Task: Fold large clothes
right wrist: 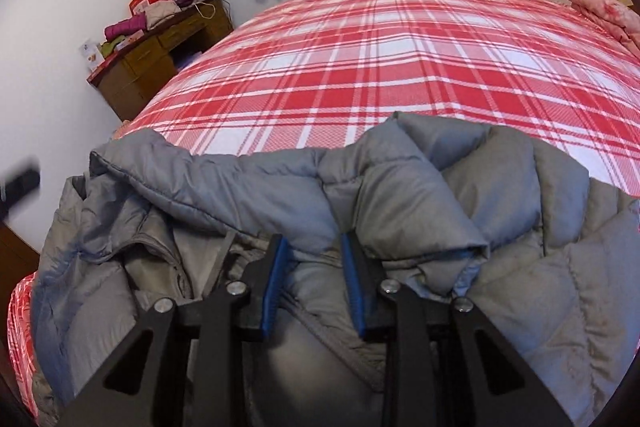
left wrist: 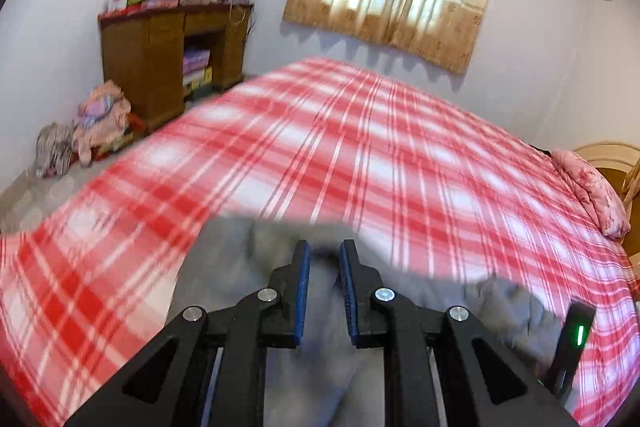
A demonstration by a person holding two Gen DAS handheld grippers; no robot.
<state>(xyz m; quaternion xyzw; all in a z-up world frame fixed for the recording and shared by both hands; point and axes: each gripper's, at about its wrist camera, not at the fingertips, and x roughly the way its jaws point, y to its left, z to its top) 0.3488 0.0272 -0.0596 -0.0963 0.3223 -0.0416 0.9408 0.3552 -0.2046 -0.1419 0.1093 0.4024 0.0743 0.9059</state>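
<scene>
- Grey padded jacket point(right wrist: 400, 195) is seen crumpled on the near edge of the red plaid bed cover point(right wrist: 360, 67)
- Left gripper point(left wrist: 325, 255) is closed on a blurred fold of the jacket
- Right gripper point(right wrist: 314, 247) is clamped on a jacket fold

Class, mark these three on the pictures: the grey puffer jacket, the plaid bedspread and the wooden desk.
grey puffer jacket point(right wrist: 400, 187): right wrist view, on a raised quilted fold.
plaid bedspread point(right wrist: 360, 67): right wrist view, bare middle area.
wooden desk point(left wrist: 140, 67): left wrist view, on its front left panel.
</scene>
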